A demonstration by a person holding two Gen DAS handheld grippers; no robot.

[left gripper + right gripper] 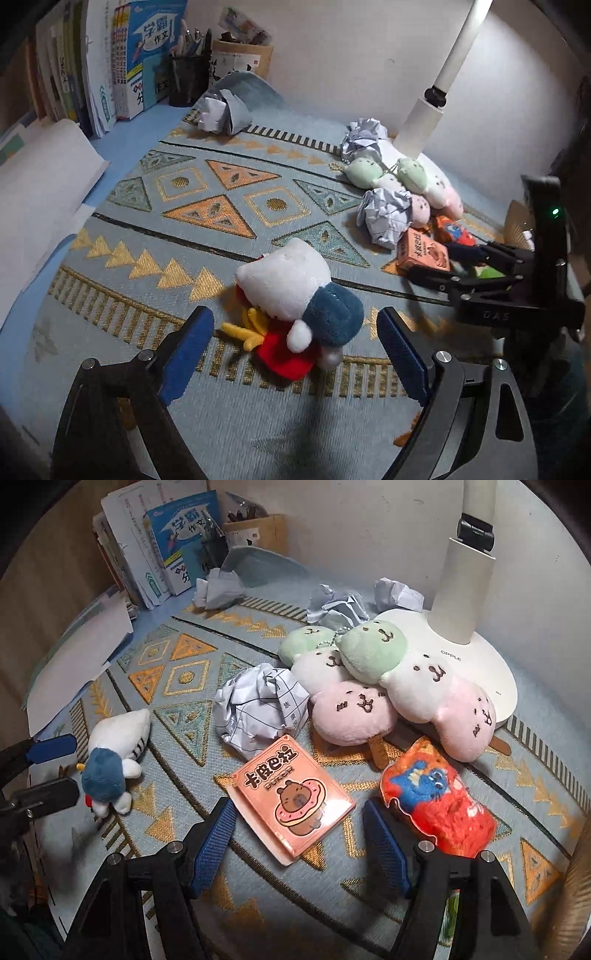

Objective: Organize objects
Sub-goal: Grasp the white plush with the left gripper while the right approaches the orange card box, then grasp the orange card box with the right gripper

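A white cat plush [291, 284] in blue and red clothes lies face down on the patterned mat [207, 214]. My left gripper [295, 314] stands open around it, with both blue pads clear of it. An orange capybara card box [295, 797] lies flat on the mat. My right gripper [297, 805] is open, its pads on either side of the box's near corner without pressing on it. From the right wrist view the left gripper [59, 771] and the cat plush [110, 760] appear at the far left. The left wrist view has the right gripper [443, 263] by the box [424, 253].
Two dango plush skewers [369, 679] lean on the white lamp base [469, 664]. A red and blue furry pouch [439, 801] lies right of the box. Crumpled paper balls [262, 705] are scattered about. Books [133, 62], a pen holder [188, 77] and a cardboard box [243, 55] line the back.
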